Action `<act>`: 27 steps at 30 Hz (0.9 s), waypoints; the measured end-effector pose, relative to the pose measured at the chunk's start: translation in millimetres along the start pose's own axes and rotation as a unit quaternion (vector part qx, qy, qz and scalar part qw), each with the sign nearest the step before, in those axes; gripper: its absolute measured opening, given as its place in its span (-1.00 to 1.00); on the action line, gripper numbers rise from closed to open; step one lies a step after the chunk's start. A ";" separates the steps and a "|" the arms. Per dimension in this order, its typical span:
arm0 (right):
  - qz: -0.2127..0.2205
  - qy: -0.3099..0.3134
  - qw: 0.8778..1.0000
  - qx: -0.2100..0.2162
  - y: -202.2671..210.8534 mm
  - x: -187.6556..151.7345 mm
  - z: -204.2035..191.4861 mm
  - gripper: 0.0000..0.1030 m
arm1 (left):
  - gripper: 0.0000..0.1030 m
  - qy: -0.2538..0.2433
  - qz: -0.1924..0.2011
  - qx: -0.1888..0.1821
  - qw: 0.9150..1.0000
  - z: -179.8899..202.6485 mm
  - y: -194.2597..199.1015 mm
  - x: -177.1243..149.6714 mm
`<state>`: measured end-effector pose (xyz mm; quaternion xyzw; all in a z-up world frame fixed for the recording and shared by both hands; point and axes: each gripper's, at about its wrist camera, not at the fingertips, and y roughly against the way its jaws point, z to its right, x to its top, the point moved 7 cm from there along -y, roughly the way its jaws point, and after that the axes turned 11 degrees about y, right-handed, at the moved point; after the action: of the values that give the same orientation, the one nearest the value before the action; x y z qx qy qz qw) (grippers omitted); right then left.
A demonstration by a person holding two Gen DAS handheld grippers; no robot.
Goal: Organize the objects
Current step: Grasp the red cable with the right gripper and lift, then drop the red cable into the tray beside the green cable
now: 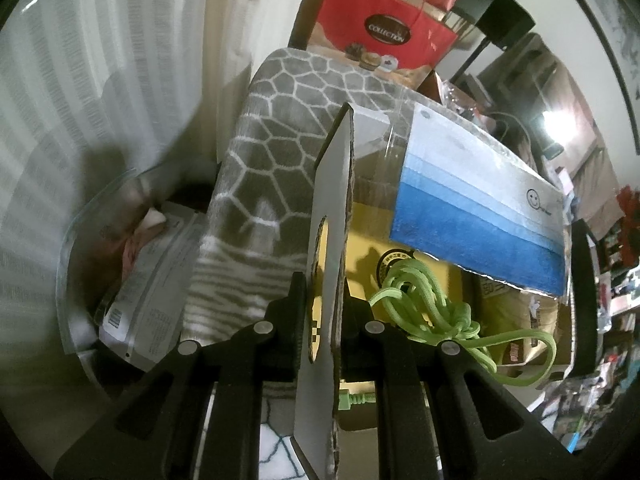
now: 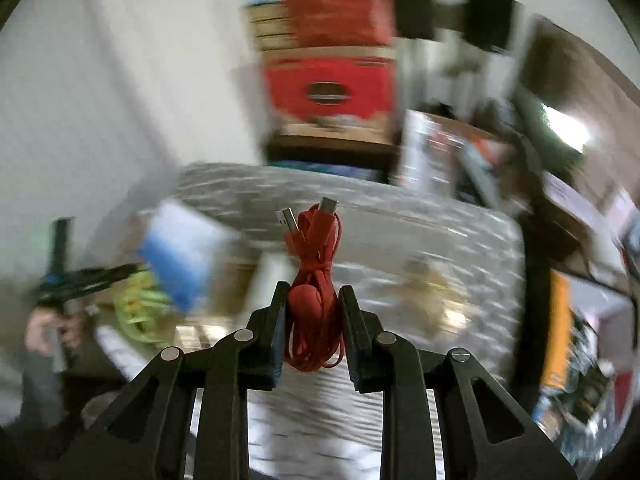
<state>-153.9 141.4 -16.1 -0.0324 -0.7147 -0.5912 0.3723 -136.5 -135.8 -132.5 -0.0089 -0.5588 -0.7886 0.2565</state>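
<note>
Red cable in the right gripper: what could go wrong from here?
1. The red cable bundle is pinched only at its middle by the right gripper; loops and plugs hang free and could snag or unravel.
2. The left gripper holds the box flap by its edge; it could slip.

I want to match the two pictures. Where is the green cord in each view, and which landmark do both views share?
Left wrist view: the green cord lies in a loose tangle in the lower middle-right, inside the open cardboard box, just right of the gripped flap.
Right wrist view: the green cord is a blurred patch at the lower left, below the blue and white pack.
Shared landmark: the red gift bag near the top.
</note>
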 end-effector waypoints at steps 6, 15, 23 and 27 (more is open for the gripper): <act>-0.004 0.095 0.994 0.052 -38.4 30.4 -105.3 -0.53 | -0.77 0.000 0.000 0.000 1.000 -0.8 1.0 0.6; -0.054 0.213 0.973 0.077 -115.5 32.1 -197.0 -0.47 | -0.77 0.001 0.000 -0.001 1.000 -1.0 1.5 0.5; -0.064 0.216 0.973 0.053 -118.7 21.6 -183.4 -0.29 | -0.77 0.001 -0.001 0.000 1.000 1.8 1.5 -0.1; -0.060 0.175 0.981 0.056 -107.6 23.4 -164.0 -0.30 | -0.77 0.001 -0.002 0.001 1.000 2.0 0.4 -0.3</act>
<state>-142.1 -42.5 -87.2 0.1354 -0.6712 -0.5676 0.4572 -136.6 -133.9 -131.4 -0.0074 -0.5591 -0.7887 0.2555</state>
